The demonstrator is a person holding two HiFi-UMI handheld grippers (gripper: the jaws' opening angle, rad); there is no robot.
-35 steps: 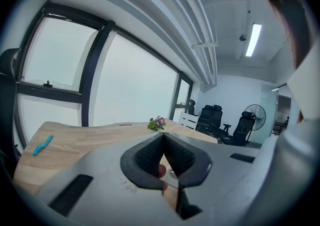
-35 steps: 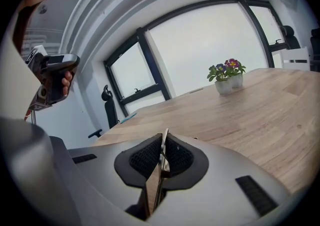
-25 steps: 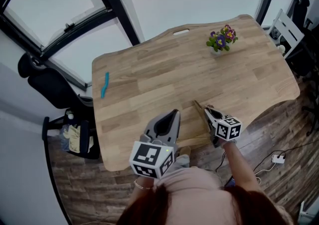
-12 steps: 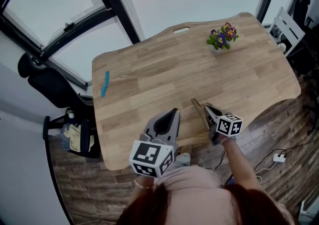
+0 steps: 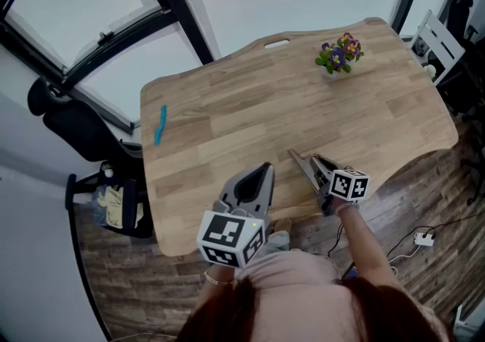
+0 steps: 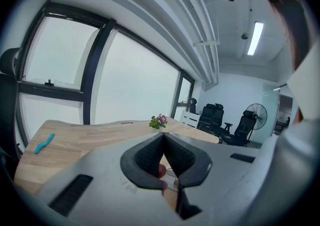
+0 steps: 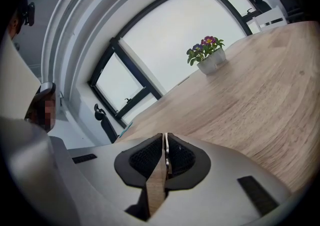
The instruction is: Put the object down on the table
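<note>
Because the object (image 5: 298, 160) isn't yet laid on the tabletop (image 5: 303, 98), the right gripper (image 5: 321, 174) has its jaws narrow and clamped on it. It's a thin wooden strip, on edge btw the pads, sticking out ahead of the gripper and low over the wood. The left gripper (image 5: 262, 172), beside it, is closed w/ nothing inside, prob. just waiting. A flower pot (image 5: 337, 56) stands far ahead.

Left gripper (image 5: 264, 169), right gripper (image 5: 314, 160) (both closed)

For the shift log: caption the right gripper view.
Right gripper shut on a thin wooden object over the table.
</note>
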